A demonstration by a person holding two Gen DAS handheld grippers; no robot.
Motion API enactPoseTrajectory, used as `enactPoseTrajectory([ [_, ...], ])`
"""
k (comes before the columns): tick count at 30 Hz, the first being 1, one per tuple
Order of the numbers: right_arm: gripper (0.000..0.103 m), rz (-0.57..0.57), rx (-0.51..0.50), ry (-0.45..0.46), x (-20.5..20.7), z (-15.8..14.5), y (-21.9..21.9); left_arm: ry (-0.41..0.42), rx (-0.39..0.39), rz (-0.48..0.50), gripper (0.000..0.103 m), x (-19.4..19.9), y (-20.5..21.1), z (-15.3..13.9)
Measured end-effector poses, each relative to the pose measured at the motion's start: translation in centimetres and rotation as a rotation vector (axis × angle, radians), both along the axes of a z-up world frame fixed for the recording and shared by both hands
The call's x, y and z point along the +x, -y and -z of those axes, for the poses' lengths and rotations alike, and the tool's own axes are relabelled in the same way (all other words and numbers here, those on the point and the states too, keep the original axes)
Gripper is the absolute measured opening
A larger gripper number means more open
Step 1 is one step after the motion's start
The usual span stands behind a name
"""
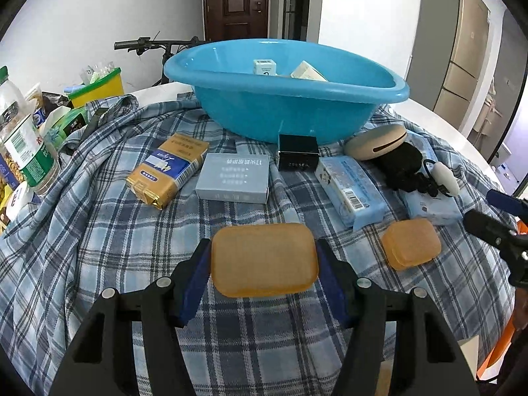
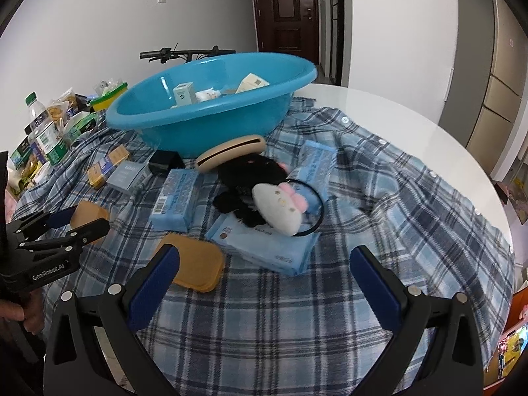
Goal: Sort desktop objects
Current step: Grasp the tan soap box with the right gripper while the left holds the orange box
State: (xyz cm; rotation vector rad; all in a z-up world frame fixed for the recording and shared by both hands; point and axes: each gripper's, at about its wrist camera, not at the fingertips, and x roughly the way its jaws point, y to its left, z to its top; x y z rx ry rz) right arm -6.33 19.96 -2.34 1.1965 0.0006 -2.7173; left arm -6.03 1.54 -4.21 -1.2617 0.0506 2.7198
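Note:
My left gripper (image 1: 264, 260) is shut on an amber soap-box half (image 1: 264, 259), held just above the plaid cloth (image 1: 99, 247); the gripper also shows in the right wrist view (image 2: 87, 221). The other amber half (image 1: 411, 243) lies on the cloth to the right, also seen in the right wrist view (image 2: 194, 262). My right gripper (image 2: 264, 264) is open and empty over the cloth, its left finger next to that half. The blue basin (image 1: 283, 105) stands behind and holds small boxes (image 1: 264, 66).
On the cloth lie a gold packet (image 1: 168, 168), a grey box (image 1: 232, 178), a black box (image 1: 297, 156), blue tissue packs (image 1: 349, 191), a beige case (image 1: 376, 142) and a black-and-white plush (image 2: 277, 208). Bottles and snacks (image 1: 29, 151) crowd the left edge.

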Motion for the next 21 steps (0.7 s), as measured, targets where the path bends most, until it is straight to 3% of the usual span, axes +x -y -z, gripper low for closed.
enactPoseTrajectory([
  [10,0.103,-0.082,-0.014,0.063,-0.2,1.8,3.7,0.001,0.019,-0.028,0.064,0.4,1.5,-0.1],
  [21,0.103,0.016,-0.125,0.154,-2.3,3.5,5.3,0.008,0.044,-0.042,0.064,0.7,2.8,0.1],
])
